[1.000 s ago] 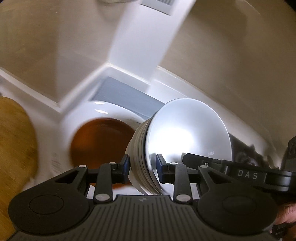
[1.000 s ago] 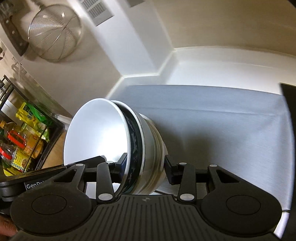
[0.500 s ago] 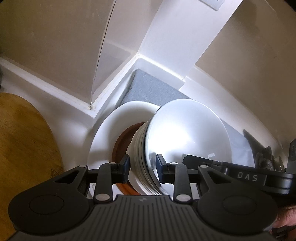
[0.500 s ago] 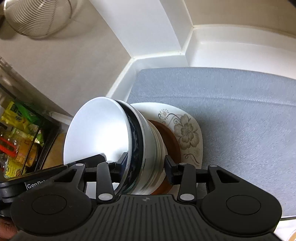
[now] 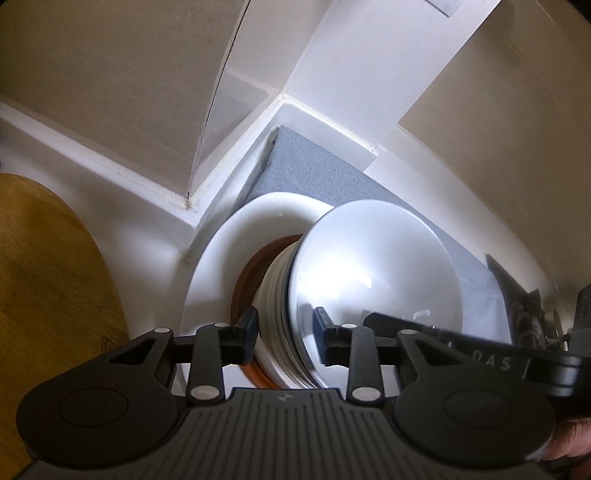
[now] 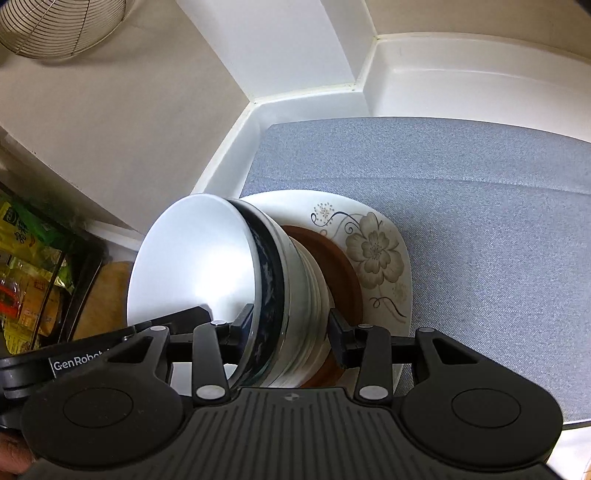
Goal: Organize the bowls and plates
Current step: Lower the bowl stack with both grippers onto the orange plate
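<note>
Both grippers hold one stack of nested bowls by its rim, from opposite sides. In the left wrist view the left gripper [image 5: 284, 334] is shut on the bowl stack [image 5: 373, 273]. In the right wrist view the right gripper [image 6: 290, 330] is shut on the same bowl stack [image 6: 207, 266], whose top bowl is white inside with a dark blue patterned outside. The stack's base sits at or just above a brown plate [image 6: 332, 258] that lies on a white floral plate [image 6: 373, 251]. I cannot tell if the stack touches the brown plate.
The plates lie on a grey mat [image 6: 461, 184] in a white cabinet corner [image 6: 310, 99]. A wooden board [image 5: 48, 277] is at the left. A wire strainer [image 6: 55, 26] hangs on the wall, and a rack with food packets [image 6: 29, 266] stands at the left.
Both grippers carried the bowl stack down and forward into the cabinet corner, over the brown plate on the floral plate. The grip on the stack stayed the same.
</note>
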The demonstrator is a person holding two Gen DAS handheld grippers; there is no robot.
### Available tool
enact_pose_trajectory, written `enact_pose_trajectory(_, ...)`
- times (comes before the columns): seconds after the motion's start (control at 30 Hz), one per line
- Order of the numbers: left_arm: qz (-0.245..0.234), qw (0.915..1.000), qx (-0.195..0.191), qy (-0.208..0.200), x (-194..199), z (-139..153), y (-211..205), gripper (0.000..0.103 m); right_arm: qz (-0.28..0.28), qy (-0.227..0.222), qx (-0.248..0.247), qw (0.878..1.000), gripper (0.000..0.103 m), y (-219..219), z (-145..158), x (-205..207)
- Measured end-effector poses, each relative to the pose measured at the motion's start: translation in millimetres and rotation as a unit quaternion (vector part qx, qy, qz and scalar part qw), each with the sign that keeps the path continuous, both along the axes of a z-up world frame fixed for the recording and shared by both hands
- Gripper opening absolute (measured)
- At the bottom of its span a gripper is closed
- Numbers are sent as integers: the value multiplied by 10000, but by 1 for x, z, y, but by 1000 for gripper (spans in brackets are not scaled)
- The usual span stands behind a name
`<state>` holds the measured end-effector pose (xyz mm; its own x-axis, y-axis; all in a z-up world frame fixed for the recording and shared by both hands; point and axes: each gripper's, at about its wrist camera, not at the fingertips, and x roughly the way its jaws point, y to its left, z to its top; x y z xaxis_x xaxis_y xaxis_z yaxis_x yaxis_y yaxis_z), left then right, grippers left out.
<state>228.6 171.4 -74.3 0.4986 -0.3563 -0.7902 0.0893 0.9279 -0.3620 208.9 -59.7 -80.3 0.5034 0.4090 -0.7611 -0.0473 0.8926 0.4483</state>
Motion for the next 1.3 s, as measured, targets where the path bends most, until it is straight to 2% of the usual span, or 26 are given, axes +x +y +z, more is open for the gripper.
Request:
enact_pose_trajectory(0.2, 159, 9993, -180, -291, -18, 22, 17, 55, -3, -17, -63, 10000, 50, -4, 5, -8)
enact_pose_trajectory(0.4, 477, 9944, -629, -708, -41, 40, 52, 54, 85, -269, -114, 9995, 55, -14, 20, -23)
enact_pose_trajectory(0.47, 557, 9922, -687, -874, -46, 43, 63, 47, 98, -345, -110, 9993, 55, -18, 25, -28)
enact_pose_trajectory(0.53, 605, 9915, -752, -875, -44, 41, 73, 20, 78, -419, -84, 9991, 55, -25, 31, -32)
enact_pose_trajectory(0.6, 622, 9918, -774, -801, -40, 35, 79, 12, -17, -503, -9, 9987, 55, -31, 34, -36)
enact_pose_trajectory(0.67, 708, 9923, -704, -733, -35, 27, 83, 12, -116, -598, 84, 9981, 55, -37, 37, -41)
enact_pose_trajectory(0.83, 950, 9914, -823, -366, -20, 4, 88, 12, -417, -773, 311, 9957, 55, -49, 36, -48)
enact_pose_trajectory(0.97, 958, 9906, -962, -136, -9, -11, 86, 12, -666, -887, 371, 9931, 54, -57, 33, -50)
enact_pose_trajectory(1.17, 719, 9937, -856, -96, 4, -22, 74, 11, -954, -381, 297, 9943, 48, -61, 2, -42)
enact_pose_trajectory(1.3, 612, 9957, -692, -112, 5, -23, 74, 3, -1001, -102, 225, 9947, 43, -58, -17, -37)
